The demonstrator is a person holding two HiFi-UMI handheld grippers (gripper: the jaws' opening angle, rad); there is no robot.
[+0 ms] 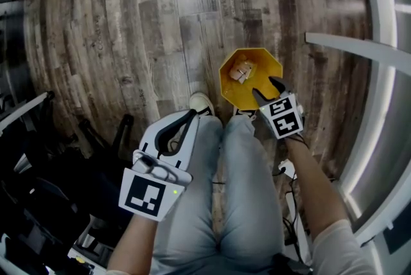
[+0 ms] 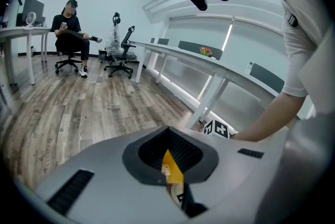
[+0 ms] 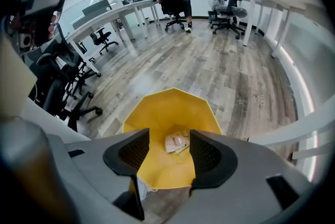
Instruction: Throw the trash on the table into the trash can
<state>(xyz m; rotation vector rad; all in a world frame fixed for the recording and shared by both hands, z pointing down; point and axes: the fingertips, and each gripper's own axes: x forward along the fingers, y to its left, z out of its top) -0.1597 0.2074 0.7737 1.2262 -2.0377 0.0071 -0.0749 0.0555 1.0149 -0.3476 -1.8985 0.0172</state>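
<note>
From the head view, a yellow trash can (image 1: 264, 60) with an angular rim stands on the wooden floor (image 1: 128, 23) just ahead of the person's shoes, and a crumpled piece of pale paper trash (image 1: 241, 70) lies inside it on the bottom. The right gripper (image 1: 267, 88) hangs over the near rim of the can, pointing steeply down with its dark jaws spread. The left gripper (image 1: 191, 115) sits over the person's left leg, off to the side of the can, its jaw tips drawn together. In the left gripper view, the left gripper (image 2: 168, 159) has its jaws closed to a narrow slit. A sliver of yellow shows through the slit, and I see nothing gripped between the pads. Beyond it, a long white table (image 2: 172, 53) runs along the wall. In the right gripper view, the right gripper (image 3: 170, 152) looks straight down into the trash can (image 3: 172, 108). Its jaws stand well apart with nothing between the pads, and the paper trash (image 3: 177, 142) lies loose on the can's floor below the gap, clear of both jaws.
</note>
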